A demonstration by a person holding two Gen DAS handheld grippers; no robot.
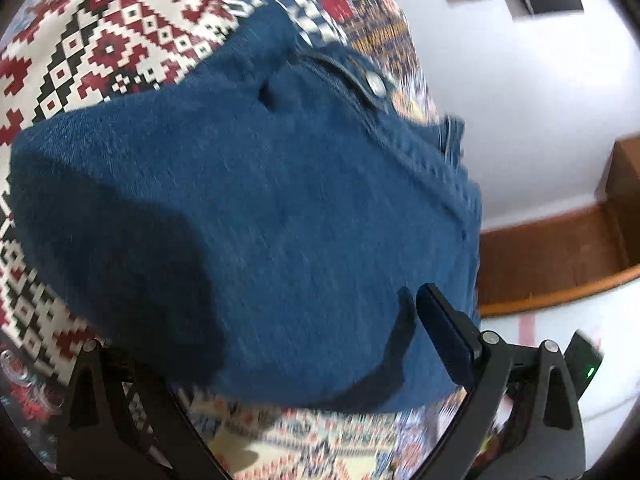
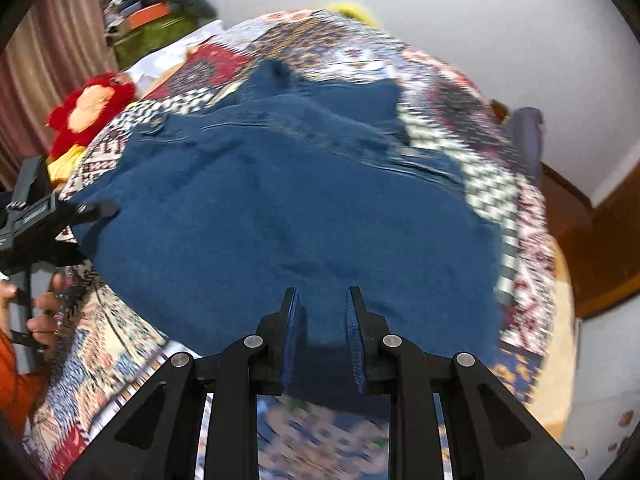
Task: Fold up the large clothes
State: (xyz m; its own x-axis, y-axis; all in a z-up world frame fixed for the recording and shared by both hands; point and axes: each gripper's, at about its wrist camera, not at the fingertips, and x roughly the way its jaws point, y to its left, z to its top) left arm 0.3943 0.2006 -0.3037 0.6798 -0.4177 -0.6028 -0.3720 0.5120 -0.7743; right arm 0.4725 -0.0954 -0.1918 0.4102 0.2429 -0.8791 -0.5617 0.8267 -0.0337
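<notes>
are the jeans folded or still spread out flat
Folded at least once: the blue jeans lie as a short, wide bundle on the patterned bedspread, one layer doubled over another. How many folds, cannot tell.

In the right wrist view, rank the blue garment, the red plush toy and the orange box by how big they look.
1. blue garment, by far the largest.
2. red plush toy.
3. orange box, smallest, though it sits farthest back, so its true size is unsure.

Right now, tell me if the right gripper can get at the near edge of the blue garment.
Probably yes: the blue garment lies spread just beyond the right gripper, nothing between its fingers, no obstacle ahead.
</notes>
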